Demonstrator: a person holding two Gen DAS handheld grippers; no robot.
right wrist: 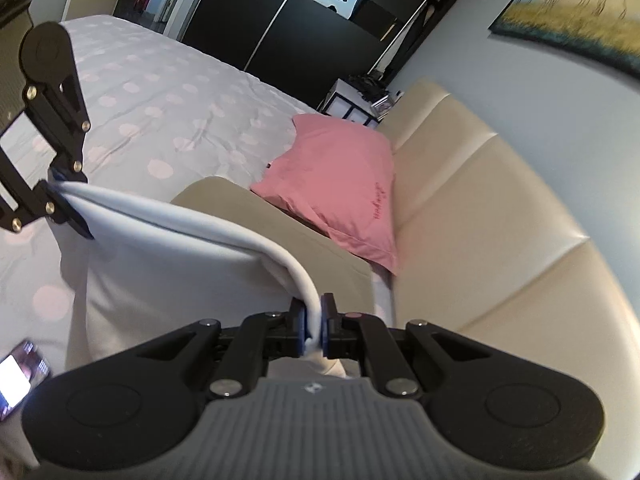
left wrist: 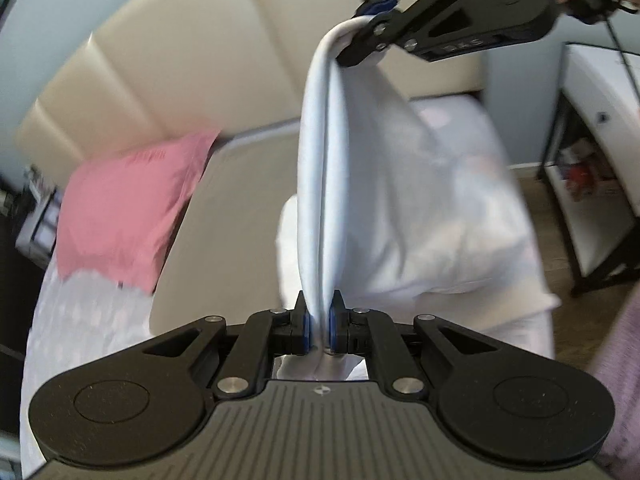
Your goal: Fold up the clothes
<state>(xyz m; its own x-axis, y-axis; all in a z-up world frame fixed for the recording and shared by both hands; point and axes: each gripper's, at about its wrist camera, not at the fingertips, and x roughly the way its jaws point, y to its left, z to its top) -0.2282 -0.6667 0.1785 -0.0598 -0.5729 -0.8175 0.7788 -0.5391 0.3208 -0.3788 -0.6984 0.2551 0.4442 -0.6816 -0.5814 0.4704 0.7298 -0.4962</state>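
A home bedroom — a bed [right wrist: 168, 92] with a dotted sheet, a pink pillow [right wrist: 344, 176] and a padded cream headboard [right wrist: 480, 200]. Dark sliding wardrobe doors [right wrist: 304, 36] and a framed painting [right wrist: 572, 20] line the walls.

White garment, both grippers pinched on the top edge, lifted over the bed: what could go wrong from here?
1. The left gripper and right gripper each pinch only the rolled edge of the white garment; a tug apart could slip one corner.
2. The body hangs bunched and may land creased on the beige board.
3. The phone lies near the drop zone and may get covered.
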